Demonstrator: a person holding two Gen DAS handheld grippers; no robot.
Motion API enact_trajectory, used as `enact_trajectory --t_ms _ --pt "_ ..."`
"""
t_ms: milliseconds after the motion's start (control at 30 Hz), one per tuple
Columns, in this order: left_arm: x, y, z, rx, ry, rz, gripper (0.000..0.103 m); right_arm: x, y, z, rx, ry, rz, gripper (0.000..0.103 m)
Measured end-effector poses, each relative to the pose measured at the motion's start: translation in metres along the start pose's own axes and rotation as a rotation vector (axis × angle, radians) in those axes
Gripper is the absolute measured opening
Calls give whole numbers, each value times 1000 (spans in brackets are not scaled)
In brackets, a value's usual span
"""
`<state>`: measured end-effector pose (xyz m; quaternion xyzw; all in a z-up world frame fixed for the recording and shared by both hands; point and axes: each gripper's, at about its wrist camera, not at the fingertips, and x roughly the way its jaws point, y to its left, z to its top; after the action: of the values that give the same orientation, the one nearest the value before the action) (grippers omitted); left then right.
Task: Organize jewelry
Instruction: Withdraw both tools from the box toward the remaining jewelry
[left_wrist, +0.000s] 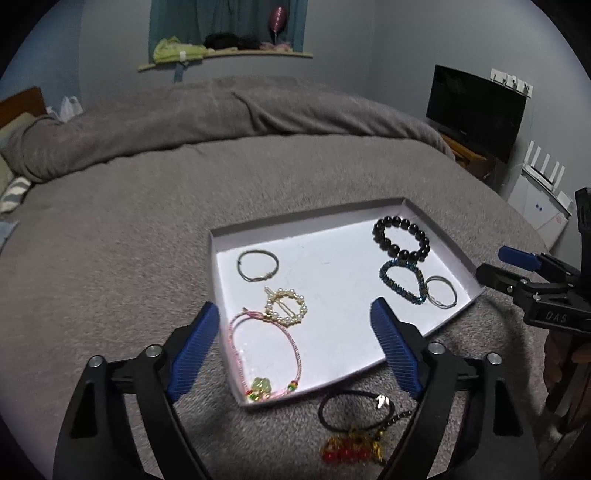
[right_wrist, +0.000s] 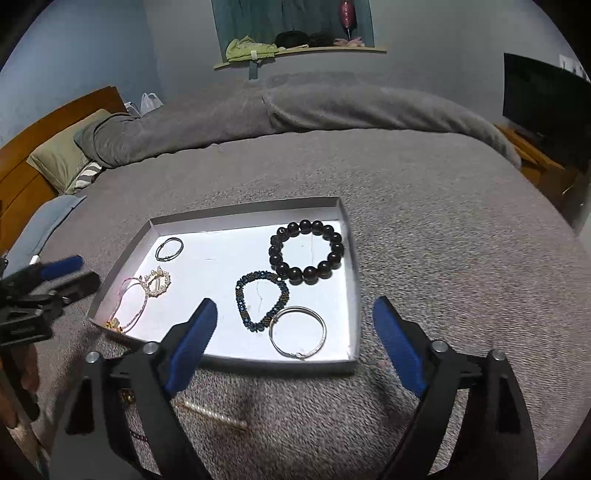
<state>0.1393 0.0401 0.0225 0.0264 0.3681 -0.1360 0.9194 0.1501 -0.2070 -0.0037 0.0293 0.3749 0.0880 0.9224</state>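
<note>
A shallow white tray (left_wrist: 332, 266) (right_wrist: 221, 273) lies on the grey bed. In it are a black bead bracelet (left_wrist: 402, 238) (right_wrist: 306, 251), a blue bead bracelet (left_wrist: 400, 282) (right_wrist: 261, 300), a silver bangle (left_wrist: 440, 291) (right_wrist: 297, 331), a thin ring (left_wrist: 257, 265) (right_wrist: 169, 249), a pearl clip (left_wrist: 286, 304) (right_wrist: 159, 283) and a pink cord bracelet (left_wrist: 264, 354) (right_wrist: 129, 306). Outside it lie a black hair tie (left_wrist: 356, 410), a red-gold bracelet (left_wrist: 351, 448) and a pearl pin (right_wrist: 214, 413). My left gripper (left_wrist: 297, 350) is open over the tray's near edge. My right gripper (right_wrist: 295, 345) is open above the tray's near edge.
The grey blanket (left_wrist: 147, 221) covers the bed, bunched at the far side. Pillows (right_wrist: 62, 162) and a wooden headboard (right_wrist: 22, 170) are at the left. A dark TV (left_wrist: 476, 110) on a wooden stand is at the right, with a white cabinet (left_wrist: 535, 199) below it.
</note>
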Motion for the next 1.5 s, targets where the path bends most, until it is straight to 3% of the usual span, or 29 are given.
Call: enact_trajectory --t_ms 67,367,733,900,1133,1500 --pt "-10 0 -1 4 -16 5 91 -5 1 -1 -13 -2 -7 98" --pt "-49 9 -12 -41 -62 47 94 -30 11 -12 -65 -23 -95 97" --pt "-79 6 -31 -58 -71 26 94 -51 16 -29 -61 -21 -162 97" --pt "-84 1 -41 -50 -58 27 94 -57 26 -40 -125 -3 -205 97" --pt "-90 4 -59 -69 -41 30 94 -65 26 -56 -114 30 -110 97" --pt "-81 10 -99 -58 28 100 94 -71 20 -80 -128 32 -107 97"
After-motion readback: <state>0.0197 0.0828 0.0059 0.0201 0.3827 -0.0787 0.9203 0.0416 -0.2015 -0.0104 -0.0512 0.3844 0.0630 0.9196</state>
